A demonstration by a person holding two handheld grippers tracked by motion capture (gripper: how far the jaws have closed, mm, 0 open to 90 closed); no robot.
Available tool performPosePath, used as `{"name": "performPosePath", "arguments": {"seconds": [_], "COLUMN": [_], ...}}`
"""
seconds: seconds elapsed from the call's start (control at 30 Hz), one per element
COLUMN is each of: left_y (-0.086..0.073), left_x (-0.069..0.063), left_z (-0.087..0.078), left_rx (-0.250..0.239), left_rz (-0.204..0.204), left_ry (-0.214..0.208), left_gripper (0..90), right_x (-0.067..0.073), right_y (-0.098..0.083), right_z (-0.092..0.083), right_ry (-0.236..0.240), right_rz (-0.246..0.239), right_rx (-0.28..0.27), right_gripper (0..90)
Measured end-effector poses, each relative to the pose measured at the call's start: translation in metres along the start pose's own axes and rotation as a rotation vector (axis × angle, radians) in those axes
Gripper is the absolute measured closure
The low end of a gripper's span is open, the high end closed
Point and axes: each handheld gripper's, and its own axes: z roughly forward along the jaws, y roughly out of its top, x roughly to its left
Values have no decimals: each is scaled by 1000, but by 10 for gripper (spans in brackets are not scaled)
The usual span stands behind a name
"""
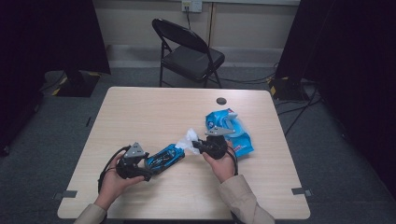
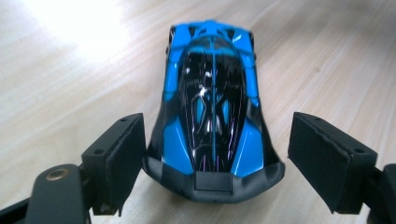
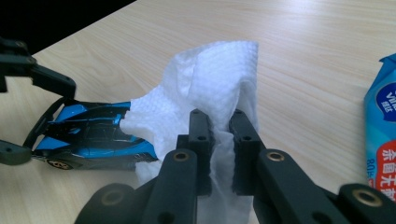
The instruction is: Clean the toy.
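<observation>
Near the table's front edge: left gripper (image 2: pixel 212 165) spread wide around toy car (image 2: pixel 211 112), pads off, just corralling it; right gripper (image 3: pixel 223 140) pinching wet wipe (image 3: pixel 205 79) for wiping the car's end.

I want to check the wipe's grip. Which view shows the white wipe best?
The right gripper view: the white wipe stands large and sharp, pinched between the right gripper jaws, its edge by the blue toy car. The high view shows it as a small white patch.
</observation>
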Motion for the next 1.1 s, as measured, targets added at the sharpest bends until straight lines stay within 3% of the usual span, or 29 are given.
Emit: {"name": "performPosePath", "arguments": {"seconds": [0.17, 0.37, 0.6, 0.7, 1.1], "left_y": [12, 20, 28, 30, 27], "left_x": [2, 10, 9, 8, 8], "left_z": [-5, 1, 17, 24, 41], "left_rx": [-26, -15, 10, 26, 65], "left_rz": [0, 17, 30, 9, 26], "left_ry": [-4, -17, -34, -48, -34], "left_gripper": [231, 391, 416, 426, 428], "right_x": [-2, -3, -4, -3, -2], "right_y": [-3, -5, -10, -13, -24], "right_z": [0, 0, 1, 3, 6], "right_ry": [-12, -22, -21, -17, -12], "right_rz": [6, 0, 4, 6, 8], "right_rx": [-2, 0, 1, 2, 34], "right_gripper": [827, 826, 825, 826, 824]}}
